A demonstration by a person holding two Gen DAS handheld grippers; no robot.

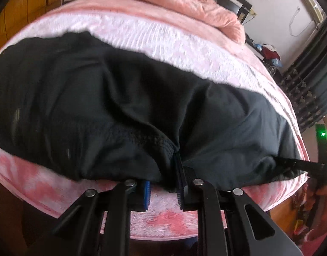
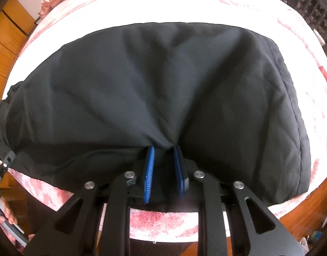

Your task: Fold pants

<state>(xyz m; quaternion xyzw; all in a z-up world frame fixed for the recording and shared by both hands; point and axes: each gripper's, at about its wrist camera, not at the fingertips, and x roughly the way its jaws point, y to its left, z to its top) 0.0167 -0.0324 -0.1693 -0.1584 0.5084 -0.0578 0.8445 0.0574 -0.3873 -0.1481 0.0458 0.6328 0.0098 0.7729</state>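
Pink bedding covers the bed [image 2: 159,219] that carries the work, with a rumpled pink quilt [image 1: 184,6] heaped at its far end and wooden cupboards beyond. Left tongs [image 1: 163,188] are nearly closed, their blue pads pinching a gathered bunch of the near hem of the black pants [image 1: 120,98]. Right tongs [image 2: 165,170] are likewise drawn in to a narrow gap, with a pleat of the same dark cloth caught between the pads; creases fan out from that pinch. Both grips sit on the pants' near edge, close to the bed's near side.

Judging by how things lie, the pants are spread across the bed in a broad, wrinkled slab, possibly already doubled once, though the layers cannot be told for certain. What seems left is carrying the gripped edge over toward the far edge and smoothing it.

Beyond the pants' far edge, bare bedding runs up to the quilt, giving room for that swing. Nearer the tongs, the bed's edge drops off just below the hem.
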